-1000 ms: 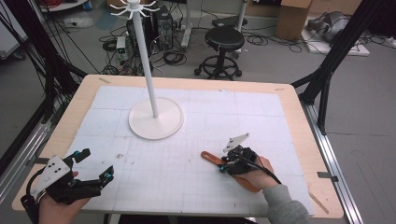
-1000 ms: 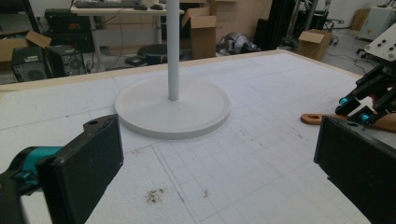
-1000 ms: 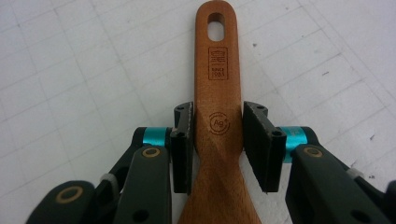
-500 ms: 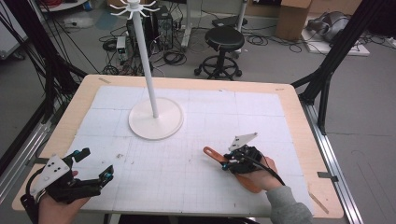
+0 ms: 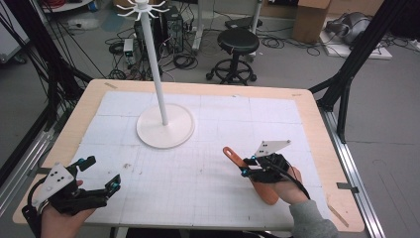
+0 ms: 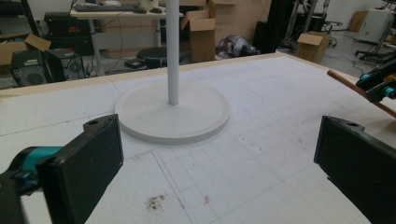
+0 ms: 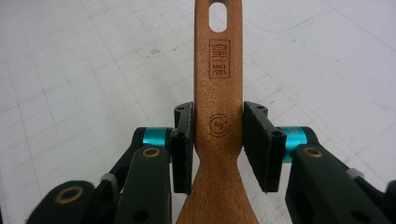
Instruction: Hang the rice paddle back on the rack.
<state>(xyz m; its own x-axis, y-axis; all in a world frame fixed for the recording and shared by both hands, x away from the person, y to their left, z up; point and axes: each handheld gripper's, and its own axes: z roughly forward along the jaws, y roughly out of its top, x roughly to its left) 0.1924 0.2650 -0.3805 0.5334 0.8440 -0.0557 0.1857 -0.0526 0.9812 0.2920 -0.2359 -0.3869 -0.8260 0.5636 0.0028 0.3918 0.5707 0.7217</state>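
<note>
Wooden spatula [image 7: 218,107] is clamped at its neck between the right gripper [image 7: 218,135] pads, over the table's [image 5: 307,129] near right area; its blade is cut off below frame and, from above, largely hidden by the hand. It appears lifted clear. Left gripper [image 5: 99,173] is wide apart, holding nothing. Stand [image 5: 165,130]: top cropped.
</note>
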